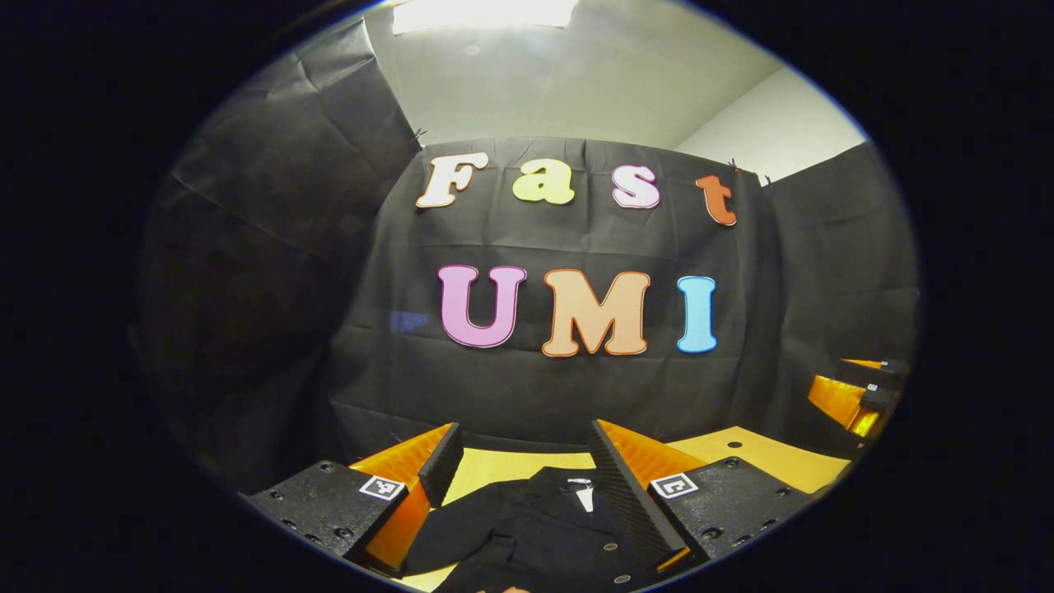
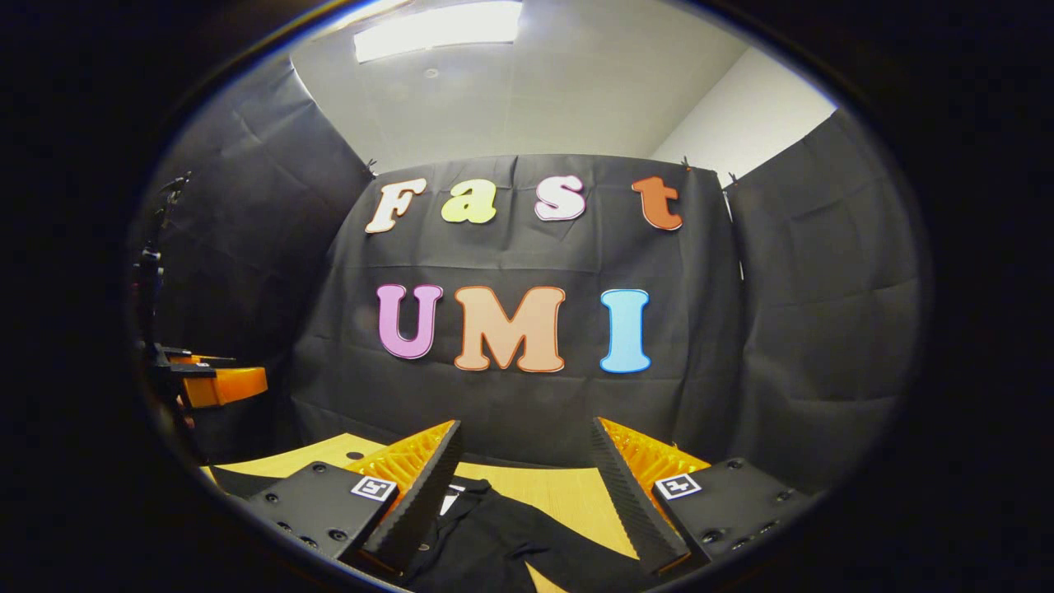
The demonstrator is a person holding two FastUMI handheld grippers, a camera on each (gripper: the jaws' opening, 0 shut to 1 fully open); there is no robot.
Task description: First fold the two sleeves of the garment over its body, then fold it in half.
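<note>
A light wooden table (image 1: 766,451), with a black garment (image 1: 527,527) lying flat directly on its top.

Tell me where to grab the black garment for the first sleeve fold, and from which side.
Probably a sleeve end, from above: the black garment lies flat on the table, so only pinching down can lift a layer. The open left hand-held gripper hangs near its collar; the sleeve ends can't be made out.
</note>
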